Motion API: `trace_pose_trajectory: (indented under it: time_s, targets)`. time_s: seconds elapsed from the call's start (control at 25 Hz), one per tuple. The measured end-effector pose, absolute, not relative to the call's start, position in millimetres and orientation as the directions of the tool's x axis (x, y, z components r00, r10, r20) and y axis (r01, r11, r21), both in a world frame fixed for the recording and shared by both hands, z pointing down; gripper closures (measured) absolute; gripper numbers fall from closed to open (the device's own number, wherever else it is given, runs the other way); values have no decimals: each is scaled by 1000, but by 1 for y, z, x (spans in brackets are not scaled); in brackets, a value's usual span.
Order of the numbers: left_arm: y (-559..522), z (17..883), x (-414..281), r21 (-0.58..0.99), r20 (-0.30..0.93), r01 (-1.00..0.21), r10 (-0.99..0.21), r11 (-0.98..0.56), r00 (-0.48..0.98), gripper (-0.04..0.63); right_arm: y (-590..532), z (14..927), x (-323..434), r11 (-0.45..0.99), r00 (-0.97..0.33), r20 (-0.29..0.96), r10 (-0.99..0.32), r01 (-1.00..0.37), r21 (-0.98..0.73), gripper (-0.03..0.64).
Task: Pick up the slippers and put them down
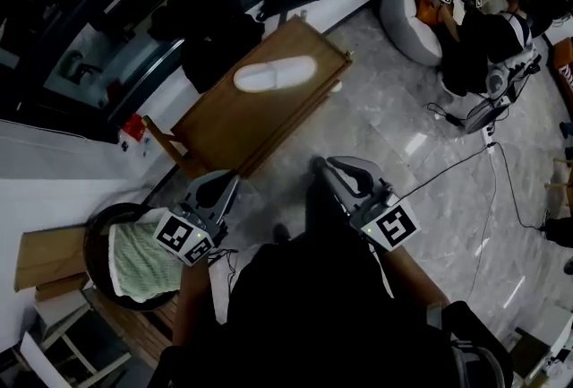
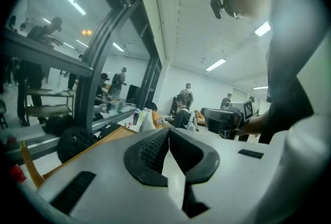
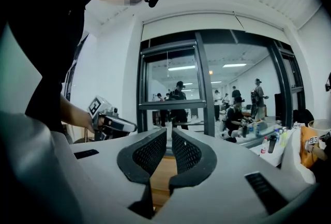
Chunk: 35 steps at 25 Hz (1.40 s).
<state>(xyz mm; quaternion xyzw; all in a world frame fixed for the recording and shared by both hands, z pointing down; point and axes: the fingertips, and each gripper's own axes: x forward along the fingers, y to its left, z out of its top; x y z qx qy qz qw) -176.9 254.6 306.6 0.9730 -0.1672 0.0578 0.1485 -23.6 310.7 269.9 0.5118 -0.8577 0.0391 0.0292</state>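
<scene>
Fingers [image 2: 147, 153] on your left gripper [image 2: 168, 131] are pressed together tip to tip, with nothing caught between them. Those on your right gripper [image 3: 169, 131] stand a thin slit apart, pads [image 3: 189, 153] facing each other, and the slit is empty; through it you see only a strip of wood low down. So neither hand has hold of anything.

Ahead of both pairs of fingers, the wooden table [image 1: 235, 133] stands on the marble floor [image 1: 403, 122], its near corner just beyond your left fingertips and off to the left of your right ones. One white slipper [image 1: 275, 73] lies flat on the tabletop towards its far side, well apart from either gripper and touching neither. It sits roughly in line between the two grippers, closer to the left one's path than the right's. I can find no second slipper in any view.

As for progress, I judge that the pick-up has not been made: the slipper rests untouched on the table and both grippers are level, short of it and empty. What seems left is all of it: bring a gripper over the tabletop to the slipper, part the fingers wide enough for its edge, close on it, lift it clear, then set it down. If there is a second slipper, it must also be found and handled.
</scene>
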Motion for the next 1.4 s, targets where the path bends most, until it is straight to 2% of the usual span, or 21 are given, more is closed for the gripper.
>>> trace_pose_trajectory:
  time_s: [0.28, 0.64, 1.12, 1.4]
  targets:
    - [188, 307, -131, 308, 264, -467, -397, -829, 879, 581, 236, 259, 25, 595, -601, 73, -796, -798, -89, 575]
    - [116, 303, -90, 283, 333, -567, -475, -774, 815, 581, 163, 265, 78, 655, -668, 76, -740, -742, -141, 575]
    - [27, 364, -92, 437, 358, -528, -398, -728, 845, 580, 78, 293, 54, 680, -699, 168, -695, -715, -160, 575]
    - [-30, 418, -108, 504, 398, -551, -388, -665, 832, 580, 22, 323, 36, 687, -710, 237, -663, -703, -183, 575]
